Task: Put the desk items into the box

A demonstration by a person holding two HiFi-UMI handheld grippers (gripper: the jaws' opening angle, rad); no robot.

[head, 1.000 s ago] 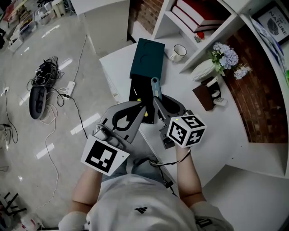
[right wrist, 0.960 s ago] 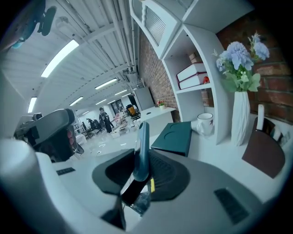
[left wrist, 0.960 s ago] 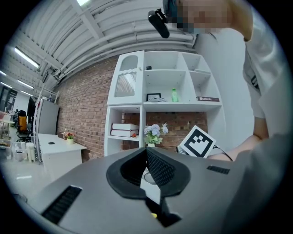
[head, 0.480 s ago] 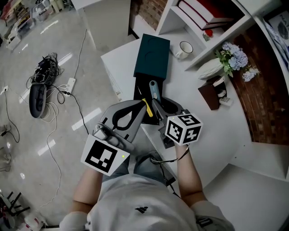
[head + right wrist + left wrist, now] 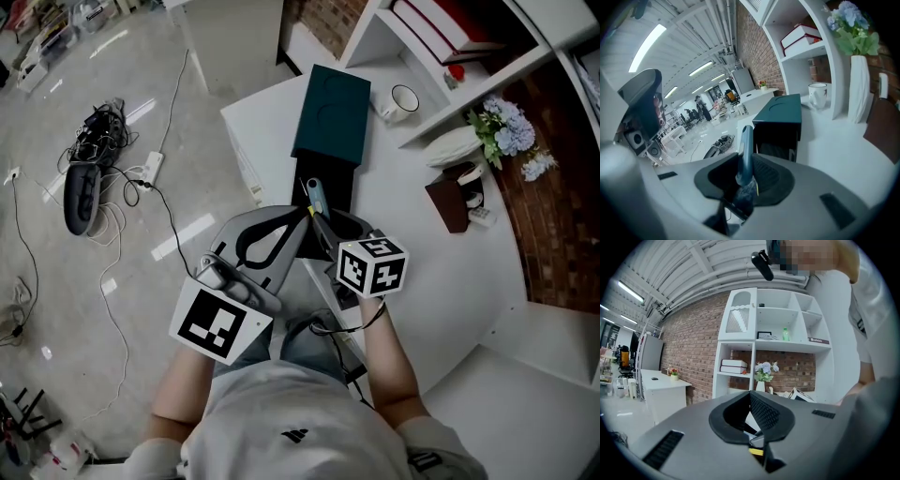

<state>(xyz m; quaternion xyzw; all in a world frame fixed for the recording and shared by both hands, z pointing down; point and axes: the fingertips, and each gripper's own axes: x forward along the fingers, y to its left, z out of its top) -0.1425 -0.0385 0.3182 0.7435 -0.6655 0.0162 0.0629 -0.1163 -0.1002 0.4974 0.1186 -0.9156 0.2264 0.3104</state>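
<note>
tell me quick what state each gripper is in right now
left gripper: closed, nothing clearly held
right gripper: closed on the blue-handled tool

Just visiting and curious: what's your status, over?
Right gripper: fingers shut on blue tool, at the box. Left gripper: fingers together, yellow sliver at tips. Nothing seen in the way.

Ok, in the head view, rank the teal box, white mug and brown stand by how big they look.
1. teal box
2. brown stand
3. white mug, near the stand's size, so that pair is unsure
</note>
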